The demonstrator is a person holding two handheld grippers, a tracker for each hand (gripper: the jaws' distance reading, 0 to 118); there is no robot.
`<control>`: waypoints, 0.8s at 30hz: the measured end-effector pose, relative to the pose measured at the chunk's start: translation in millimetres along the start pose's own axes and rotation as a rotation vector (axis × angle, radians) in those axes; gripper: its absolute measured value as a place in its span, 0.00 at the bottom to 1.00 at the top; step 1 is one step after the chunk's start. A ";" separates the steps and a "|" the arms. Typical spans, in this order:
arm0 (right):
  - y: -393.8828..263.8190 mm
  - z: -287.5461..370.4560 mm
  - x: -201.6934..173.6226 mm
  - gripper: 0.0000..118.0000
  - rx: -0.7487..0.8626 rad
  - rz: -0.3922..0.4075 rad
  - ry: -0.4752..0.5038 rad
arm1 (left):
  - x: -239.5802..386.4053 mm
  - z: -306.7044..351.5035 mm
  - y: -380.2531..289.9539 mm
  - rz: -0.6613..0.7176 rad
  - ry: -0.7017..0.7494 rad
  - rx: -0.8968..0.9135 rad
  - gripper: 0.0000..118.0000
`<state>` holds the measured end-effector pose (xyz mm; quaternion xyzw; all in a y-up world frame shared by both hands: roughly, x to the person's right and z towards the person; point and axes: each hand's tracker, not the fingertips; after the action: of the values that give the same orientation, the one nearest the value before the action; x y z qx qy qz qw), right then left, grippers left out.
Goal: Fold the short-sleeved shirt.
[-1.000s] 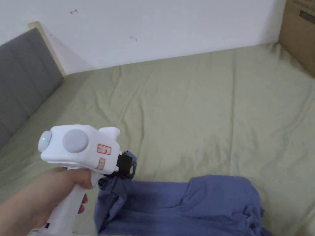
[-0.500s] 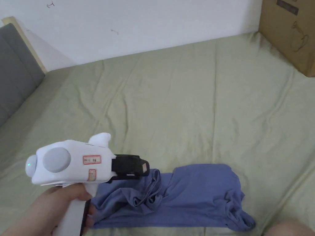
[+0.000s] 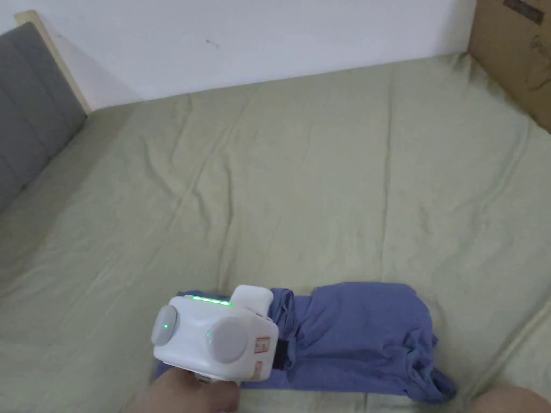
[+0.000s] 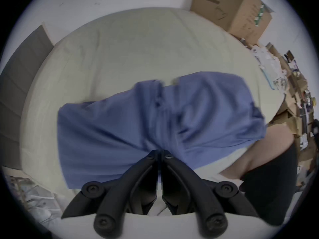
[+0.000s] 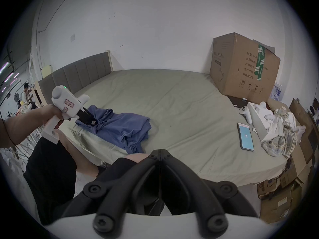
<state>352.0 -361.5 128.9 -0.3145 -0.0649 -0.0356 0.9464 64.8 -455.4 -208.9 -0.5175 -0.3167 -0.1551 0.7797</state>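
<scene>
A blue short-sleeved shirt (image 3: 366, 328) lies partly folded near the front edge of the green bed sheet (image 3: 323, 177). My left gripper (image 3: 281, 355) points down at the shirt's middle. In the left gripper view, the left gripper (image 4: 159, 152) has its jaws shut on a bunched fold of the shirt (image 4: 120, 122), and creases run into the tips. The right gripper view shows the left gripper (image 5: 92, 122) pressed onto the shirt (image 5: 124, 127). My right gripper (image 5: 160, 150) is shut with nothing in it, held off the bed's near edge over the person's leg.
A large cardboard box (image 5: 241, 70) stands on the bed's far right corner. A phone (image 5: 246, 137), a white controller (image 5: 246, 113) and a heap of clothes (image 5: 279, 135) lie at the right. A grey headboard (image 3: 27, 107) bounds the left.
The left gripper, holding the shirt's raised left edge, has carried it to the right over the shirt and come down onto its middle.
</scene>
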 end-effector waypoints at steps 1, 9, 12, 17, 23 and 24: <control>0.1 -2.3 -0.5 0.00 -0.007 -0.003 0.003 | 2.9 5.1 -0.7 0.043 -0.086 0.035 0.04; 6.7 -5.4 -8.0 0.00 0.011 0.013 0.042 | -106.2 83.3 7.8 0.173 -0.291 0.297 0.04; 9.7 -6.2 -9.7 0.00 0.022 0.008 0.052 | -182.8 84.9 -7.8 0.260 -0.256 0.468 0.43; 17.1 -9.5 -13.6 0.00 0.021 0.000 0.072 | -251.3 23.3 -38.0 0.555 -0.377 0.197 0.92; 29.5 -26.9 -18.0 0.00 -0.006 0.003 0.070 | -239.6 -40.6 -58.1 0.639 -0.537 0.153 0.88; 31.4 -29.0 -18.5 0.00 -0.008 0.001 0.066 | -231.7 -42.3 -57.2 0.615 -0.527 0.158 0.83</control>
<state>340.1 -353.4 84.6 -0.3169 -0.0332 -0.0455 0.9468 -127.8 -537.5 -331.1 -0.5484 -0.3473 0.2478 0.7192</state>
